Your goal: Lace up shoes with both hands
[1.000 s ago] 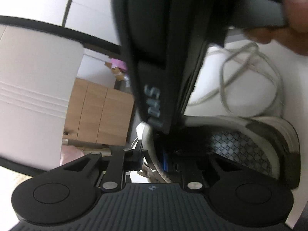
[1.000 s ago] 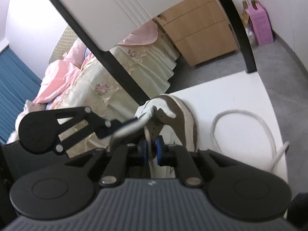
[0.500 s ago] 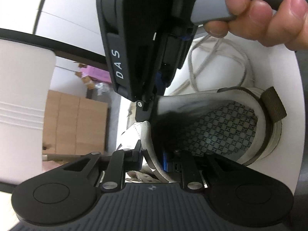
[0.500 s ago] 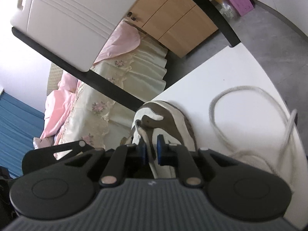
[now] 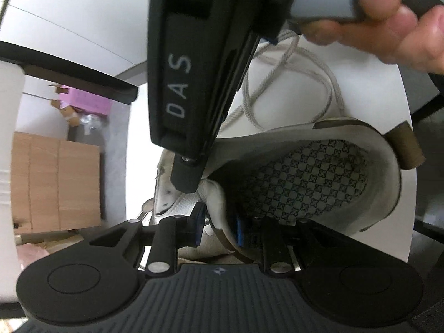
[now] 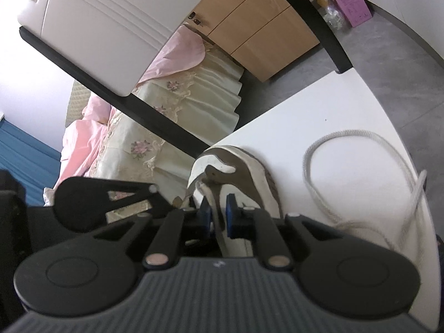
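The shoe [image 5: 319,183] lies on the white table [image 5: 374,94], a white and brown sneaker with a patterned insole showing through its open collar. In the left wrist view the left gripper [image 5: 217,229] has its 2 blue-padded fingers closed on the edge of the shoe's collar, near the tongue, with white padding pinched between the pads. The right gripper [image 5: 186,177] reaches down from the top of this view, its black body marked "DAS", and its tip sits against the white upper by the eyelets. The right hand [image 5: 388,19] wraps the grey handle above.

In the right wrist view the right gripper [image 6: 217,216] has its 2 fingers drawn close on either side of a thin white and brown flap of the shoe [image 6: 236,172]; it seems to be clamped on that flap, though the contact itself is partly hidden. The left gripper [image 6: 116,199] shows as a black linkage just left of the shoe.

The lace [image 6: 360,183] lies loose in wide loops on the table [image 6: 319,111] to the right of the shoe, and it runs back toward the shoe's side. In the left wrist view the same lace [image 5: 291,83] curls on the table beyond the shoe.
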Available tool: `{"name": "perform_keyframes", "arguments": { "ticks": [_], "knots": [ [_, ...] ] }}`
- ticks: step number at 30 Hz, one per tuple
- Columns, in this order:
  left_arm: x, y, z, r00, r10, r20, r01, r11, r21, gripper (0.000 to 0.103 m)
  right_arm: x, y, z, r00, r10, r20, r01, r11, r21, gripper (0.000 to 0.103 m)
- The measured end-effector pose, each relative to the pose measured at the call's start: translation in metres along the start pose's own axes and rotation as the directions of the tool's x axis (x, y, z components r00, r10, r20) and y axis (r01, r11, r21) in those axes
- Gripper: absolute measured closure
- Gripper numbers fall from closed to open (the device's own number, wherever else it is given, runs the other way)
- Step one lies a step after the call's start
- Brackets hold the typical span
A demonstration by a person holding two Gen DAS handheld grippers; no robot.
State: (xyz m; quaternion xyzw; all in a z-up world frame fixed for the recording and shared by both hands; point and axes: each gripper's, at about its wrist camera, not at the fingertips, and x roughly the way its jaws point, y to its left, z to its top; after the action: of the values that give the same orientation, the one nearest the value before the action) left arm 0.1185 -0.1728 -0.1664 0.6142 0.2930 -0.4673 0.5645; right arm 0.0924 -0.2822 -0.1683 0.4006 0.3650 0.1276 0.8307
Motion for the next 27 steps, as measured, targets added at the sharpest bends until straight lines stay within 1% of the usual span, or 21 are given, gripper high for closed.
{"name": "perform_keyframes", "arguments": {
  "ticks": [3, 6, 8, 11, 13, 16, 20, 22, 24, 25, 27],
  "knots": [
    [0.006, 0.009, 0.003, 0.999, -0.042, -0.012, 0.041, 0.999, -0.025, 0.076, 0.0, -0.002, 0.001, 1.0, 0.01, -0.008, -0.01, 1.0, 0.005, 0.091],
    [0.009, 0.015, 0.005, 0.998, -0.063, -0.017, 0.062, 0.997, -0.056, 0.073, 0.0, -0.004, 0.002, 1.0, 0.018, -0.016, -0.018, 1.0, 0.002, 0.091],
    [-0.001, 0.022, 0.005, 0.997, -0.077, -0.013, 0.076, 0.994, -0.08, 0.069, 0.0, -0.004, 0.002, 1.0, 0.022, -0.019, -0.022, 1.0, -0.001, 0.09],
    [-0.004, 0.024, -0.012, 0.995, -0.094, 0.009, 0.095, 0.985, -0.142, 0.066, -0.001, -0.002, 0.002, 1.0, 0.02, -0.019, -0.02, 1.0, -0.014, 0.089],
    [-0.016, 0.027, -0.016, 0.994, -0.107, 0.024, 0.11, 0.975, -0.192, 0.066, -0.002, -0.001, 0.001, 1.0, 0.018, -0.022, -0.018, 0.999, -0.028, 0.088],
    [-0.04, 0.026, -0.036, 0.993, -0.109, 0.052, 0.119, 0.957, -0.265, 0.066, -0.004, 0.003, 0.001, 1.0, 0.018, -0.023, -0.019, 0.999, -0.047, 0.086],
    [-0.075, 0.021, -0.049, 0.993, -0.082, 0.087, 0.108, 0.924, -0.366, 0.066, -0.008, 0.006, 0.0, 0.999, 0.017, -0.027, -0.019, 0.997, -0.076, 0.086],
    [-0.084, 0.026, -0.058, 0.993, -0.052, 0.101, 0.091, 0.899, -0.428, 0.066, -0.01, 0.006, 0.001, 0.999, 0.021, -0.03, -0.023, 0.996, -0.084, 0.086],
    [-0.084, 0.03, -0.065, 0.994, -0.022, 0.109, 0.072, 0.874, -0.481, 0.066, -0.011, 0.006, 0.001, 0.999, 0.026, -0.035, -0.029, 0.995, -0.095, 0.086],
    [-0.084, 0.032, -0.068, 0.994, -0.007, 0.111, 0.063, 0.857, -0.512, 0.066, -0.011, 0.006, 0.002, 0.999, 0.027, -0.038, -0.031, 0.994, -0.103, 0.086],
    [-0.083, 0.037, -0.076, 0.993, 0.026, 0.114, 0.047, 0.801, -0.596, 0.066, -0.011, 0.007, 0.002, 0.999, 0.025, -0.043, -0.03, 0.993, -0.118, 0.086]
  ]
}}
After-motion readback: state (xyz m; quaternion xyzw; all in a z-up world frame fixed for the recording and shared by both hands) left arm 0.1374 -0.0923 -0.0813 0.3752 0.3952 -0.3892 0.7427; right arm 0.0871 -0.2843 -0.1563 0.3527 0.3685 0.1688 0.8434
